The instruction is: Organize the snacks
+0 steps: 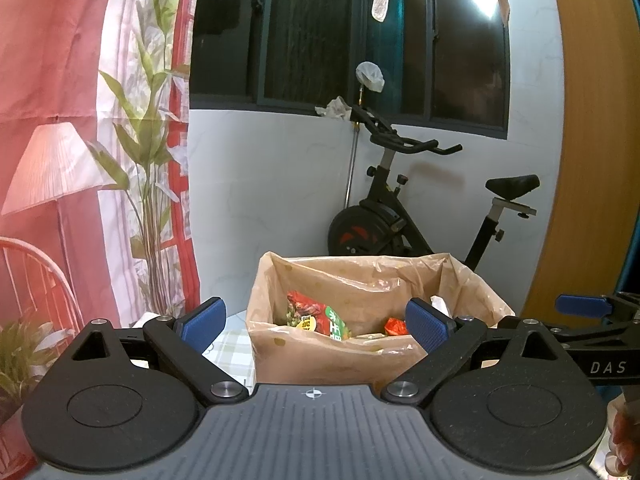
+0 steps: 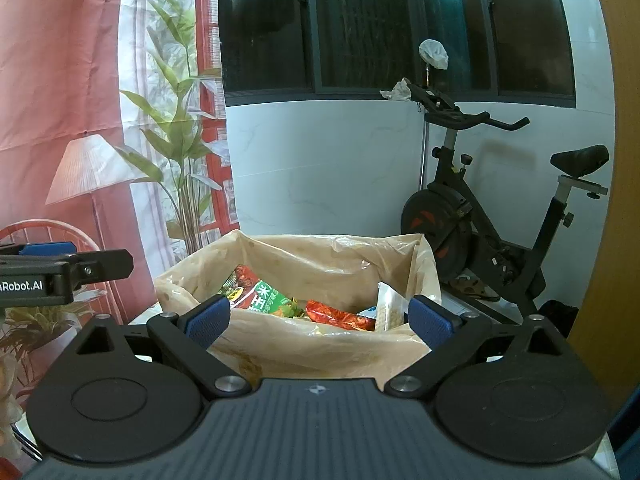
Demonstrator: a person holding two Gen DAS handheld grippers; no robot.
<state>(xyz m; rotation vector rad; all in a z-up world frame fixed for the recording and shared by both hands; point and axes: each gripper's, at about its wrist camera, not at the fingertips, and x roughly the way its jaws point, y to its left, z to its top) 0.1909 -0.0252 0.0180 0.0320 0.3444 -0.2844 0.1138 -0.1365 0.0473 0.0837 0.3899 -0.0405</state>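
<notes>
While both grippers hover in front of the bag-lined box (image 1: 372, 320), neither holds anything. Left gripper (image 1: 318, 322): blue pads spread wide, nothing between them; the box sits straight ahead and slightly below, its near wall just beyond the fingertips. Right gripper (image 2: 320, 316): pads likewise spread and empty, box ahead and below, seen from a little higher. Inside the box: a red-and-green snack packet (image 2: 256, 292) leans against the left-rear side, a red packet (image 2: 340, 316) lies near the front middle, a pale packet (image 2: 388, 306) stands upright toward the right wall, close behind the right gripper's right pad. Box rests on a checked tablecloth (image 1: 232, 348), near its far edge. Exercise bike (image 2: 500, 216) stands behind, against the white wall.
</notes>
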